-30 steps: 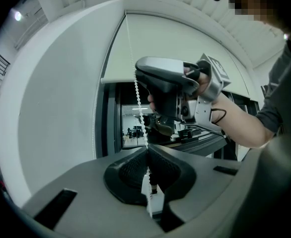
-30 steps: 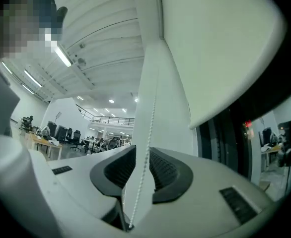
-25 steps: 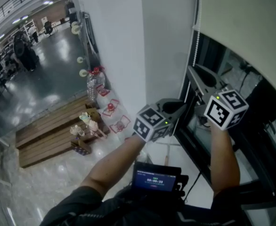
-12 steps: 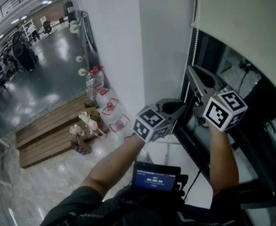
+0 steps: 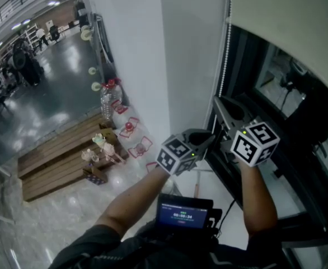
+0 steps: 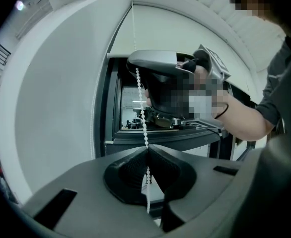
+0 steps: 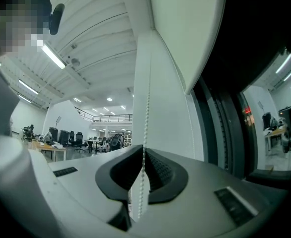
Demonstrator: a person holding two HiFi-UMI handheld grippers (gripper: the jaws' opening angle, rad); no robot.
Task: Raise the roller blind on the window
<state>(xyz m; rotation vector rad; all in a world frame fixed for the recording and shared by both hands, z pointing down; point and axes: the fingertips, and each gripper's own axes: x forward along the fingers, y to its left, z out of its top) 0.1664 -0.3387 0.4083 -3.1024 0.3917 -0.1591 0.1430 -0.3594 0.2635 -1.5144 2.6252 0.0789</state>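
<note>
Grippers both sit lower than a second ago, the left gripper (image 6: pixel 147 150) clenched on the bead chain (image 5: pixel 224 55) and the right gripper (image 7: pixel 143 151), whose jaws have just been closing, pinching it too, so the roller blind (image 5: pixel 287 10) across the window (image 5: pixel 281 83) top edges upward.

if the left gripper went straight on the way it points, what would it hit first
Most likely the right gripper, clamped on the bead chain just ahead of it; the window frame lies behind, though depth is unclear.
</note>
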